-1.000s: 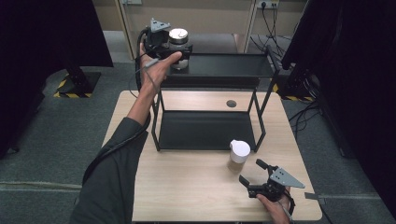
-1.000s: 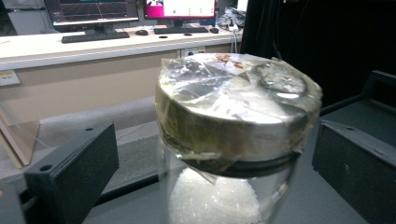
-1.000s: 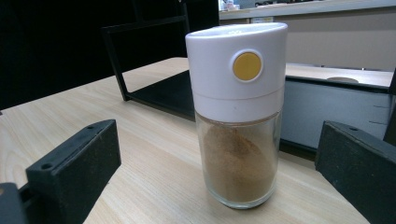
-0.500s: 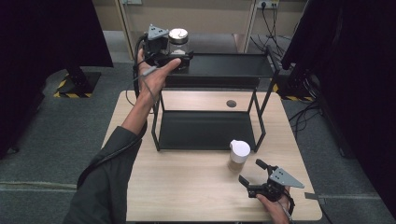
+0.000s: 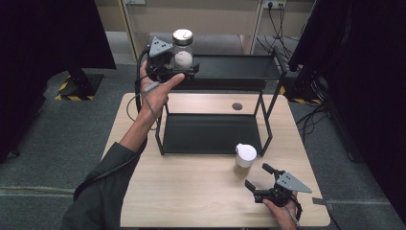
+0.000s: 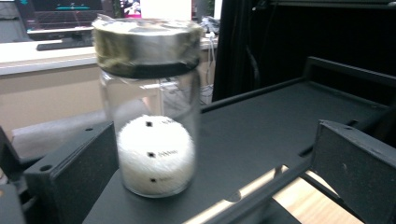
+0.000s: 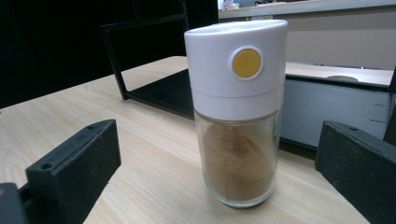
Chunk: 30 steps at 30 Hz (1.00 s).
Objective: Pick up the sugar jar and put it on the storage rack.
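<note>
Since the earlier frames, little is changed at the left gripper [image 5: 184, 67]: it is kept raised at the rear left corner of the black metal two-tier shelf rack [image 5: 239, 72], and the clear glass jar with a silver metal lid [image 5: 183, 48] is now seen standing on the rack's top shelf, near its left edge. In the left gripper view, the jar [image 6: 152, 107] is shown upright on the dark shelf surface, with a white, fluffy ball marked by small black squares [image 6: 155, 156] inside it at the bottom. The jaws are spread wide to either side of the jar, and a gap is visible between each jaw and the glass, so nothing is gripped.

The right gripper [image 5: 258, 179] is held low over the light wooden desk [image 5: 191, 191], near its front right corner, unmoved from before. Its jaws are also opened wide and nothing is clasped between them. Just beyond them, a glass spice shaker with a white plastic cap [image 5: 245, 159] is stood upright on the desk, just in front of the rack's right front leg. In the right gripper view, brown powder [image 7: 238, 163] is seen in the shaker [image 7: 237, 112], and a round yellow button [image 7: 246, 63] is set in its cap.
</note>
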Motion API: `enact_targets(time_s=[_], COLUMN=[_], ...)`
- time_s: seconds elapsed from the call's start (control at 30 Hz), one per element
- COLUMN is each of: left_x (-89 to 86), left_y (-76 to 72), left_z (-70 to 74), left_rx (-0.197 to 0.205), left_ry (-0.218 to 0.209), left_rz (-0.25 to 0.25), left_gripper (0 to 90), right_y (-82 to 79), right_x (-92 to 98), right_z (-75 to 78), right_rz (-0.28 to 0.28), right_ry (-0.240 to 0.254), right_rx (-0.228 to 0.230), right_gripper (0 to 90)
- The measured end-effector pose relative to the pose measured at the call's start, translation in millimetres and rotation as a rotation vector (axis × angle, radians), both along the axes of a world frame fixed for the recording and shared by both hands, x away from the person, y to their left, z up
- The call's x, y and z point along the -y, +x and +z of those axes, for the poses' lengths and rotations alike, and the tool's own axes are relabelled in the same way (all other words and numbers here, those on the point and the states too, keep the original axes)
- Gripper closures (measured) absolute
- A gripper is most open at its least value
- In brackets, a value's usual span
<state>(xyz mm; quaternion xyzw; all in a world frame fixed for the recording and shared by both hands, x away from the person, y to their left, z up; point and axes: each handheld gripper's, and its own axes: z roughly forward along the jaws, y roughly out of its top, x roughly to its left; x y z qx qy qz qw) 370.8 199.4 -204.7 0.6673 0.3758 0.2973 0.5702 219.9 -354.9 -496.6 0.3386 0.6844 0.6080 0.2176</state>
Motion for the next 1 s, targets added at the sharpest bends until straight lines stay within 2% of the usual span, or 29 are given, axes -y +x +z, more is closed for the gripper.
enact_targets(time_s=[0.37, 0.47, 1.0], left_x=[-3.6, -3.3, -6.1], left_y=[-22.1, -27.3, -50.7], left_z=[-22.4, -29.8, -71.3], left_rx=[0.026, 0.04, 0.054], left_ry=[-0.03, -0.026, -0.058], left_rz=[-0.081, -0.099, -0.214], left_gripper=[0.4, 0.4, 0.5], right_y=[0.1, 0.1, -0.1], right_x=[-0.1, -0.3, -0.3], right_z=[0.2, 0.3, 0.2], right_rz=[0.001, 0.002, 0.002], right_ry=[-0.002, -0.003, -0.002], right_rx=[0.002, 0.001, 0.002], right_gripper=[0.5, 0.4, 0.4])
